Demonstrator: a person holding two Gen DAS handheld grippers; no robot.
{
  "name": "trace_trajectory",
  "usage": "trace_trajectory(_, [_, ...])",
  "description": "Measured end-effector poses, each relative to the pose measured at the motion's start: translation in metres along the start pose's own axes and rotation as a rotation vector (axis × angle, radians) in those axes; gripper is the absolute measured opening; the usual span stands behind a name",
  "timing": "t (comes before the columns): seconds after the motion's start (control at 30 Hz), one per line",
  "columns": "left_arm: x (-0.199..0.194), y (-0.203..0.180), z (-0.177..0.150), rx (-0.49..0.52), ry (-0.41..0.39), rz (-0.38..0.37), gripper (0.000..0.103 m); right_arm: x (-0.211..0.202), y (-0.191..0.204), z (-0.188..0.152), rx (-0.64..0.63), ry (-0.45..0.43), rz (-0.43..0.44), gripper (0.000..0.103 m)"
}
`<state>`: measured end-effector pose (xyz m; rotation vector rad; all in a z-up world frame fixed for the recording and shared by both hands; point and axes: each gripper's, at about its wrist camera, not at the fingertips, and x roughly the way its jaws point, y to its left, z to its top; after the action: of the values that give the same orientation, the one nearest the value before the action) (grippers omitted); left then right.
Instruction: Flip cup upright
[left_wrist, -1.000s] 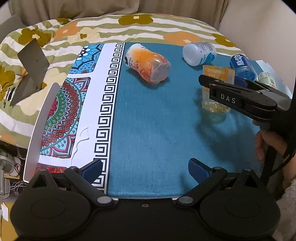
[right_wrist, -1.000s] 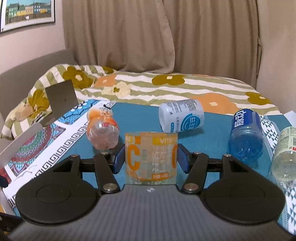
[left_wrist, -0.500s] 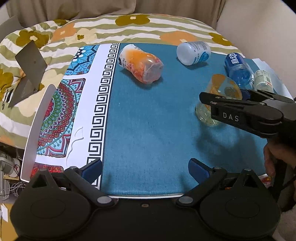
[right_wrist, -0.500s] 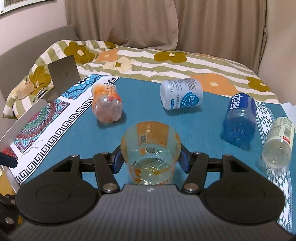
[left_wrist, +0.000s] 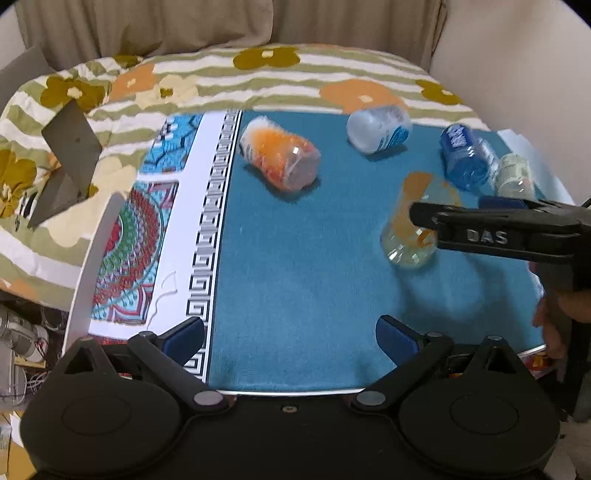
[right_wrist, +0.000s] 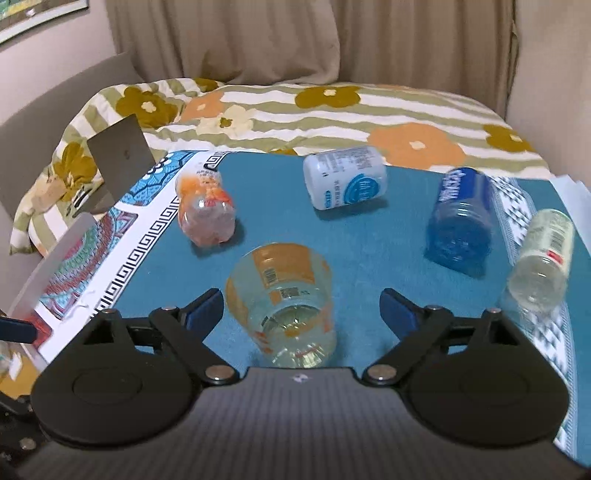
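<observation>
Soft, even indoor light falls from above, casting faint shadows on the teal felt table mat (left_wrist: 295, 258). Both fisheye views bend at the edges and show slight motion blur.

Clear orange-printed cup on the blue tabletop, right tool beside it

The cup (left_wrist: 413, 221) stands mouth up, leaning slightly, on the tabletop (left_wrist: 295, 258); the right tool (left_wrist: 491, 221) crosses in front of it, its hold unclear from here. The left tool (left_wrist: 290, 332) hangs spread wide over the near edge, holding nothing. An orange bottle (left_wrist: 280, 157), a white bottle (left_wrist: 380, 127) and a blue bottle (left_wrist: 465, 157) lie on their sides beyond.
</observation>
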<state>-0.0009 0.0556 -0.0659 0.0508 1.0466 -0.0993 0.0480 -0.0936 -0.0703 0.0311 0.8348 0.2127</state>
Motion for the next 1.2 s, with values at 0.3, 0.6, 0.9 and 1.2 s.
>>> trace_trajectory(0.3, [-0.042,-0.016,0.021,-0.027,-0.122,-0.017,0.103,-0.086,-0.026,0.023,0.036,0.021,-0.094,0.103])
trace_trajectory(0.6, [-0.059,-0.031,0.025,0.008,-0.169,-0.003,0.103,-0.135,-0.04,0.026,0.035,0.082,-0.17,0.103])
trace_trajectory(0.9, [-0.06,-0.042,0.016,0.02,-0.178,0.017,0.103,-0.14,-0.056,0.003,0.099,0.145,-0.207,0.103])
trace_trajectory(1.2, [-0.065,-0.048,0.012,0.039,-0.19,0.029,0.103,-0.145,-0.059,-0.001,0.107,0.144,-0.215,0.103])
